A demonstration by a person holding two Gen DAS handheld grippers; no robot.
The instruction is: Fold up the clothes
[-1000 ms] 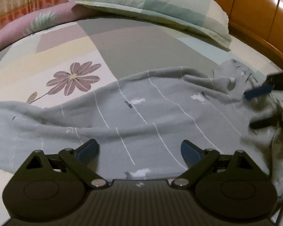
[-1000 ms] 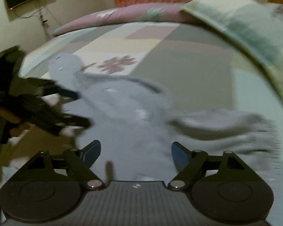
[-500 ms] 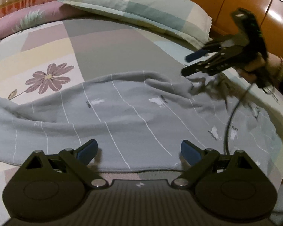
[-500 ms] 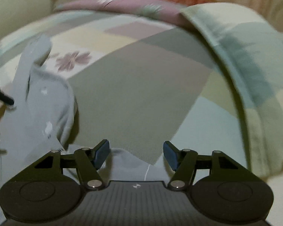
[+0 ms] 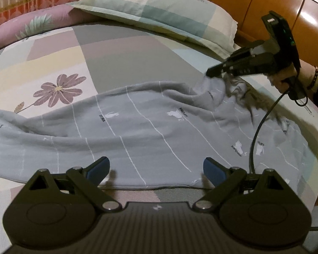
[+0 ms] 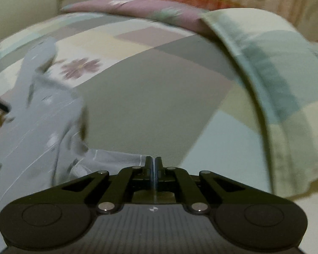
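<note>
Left wrist view shows the grey garment (image 5: 137, 127) lying spread across the bed (image 5: 125, 55), still wrinkled, with no fold made yet — so the job has only just begun. Its left hand-held gripper (image 5: 156, 168) hangs wide open over the near hem, holding nothing. Further right, the right hand-held gripper (image 5: 209, 73) has pinched shut on the far edge of the cloth, lifting it a little. Small dark words are printed on the fabric — too tiny to read.
</note>
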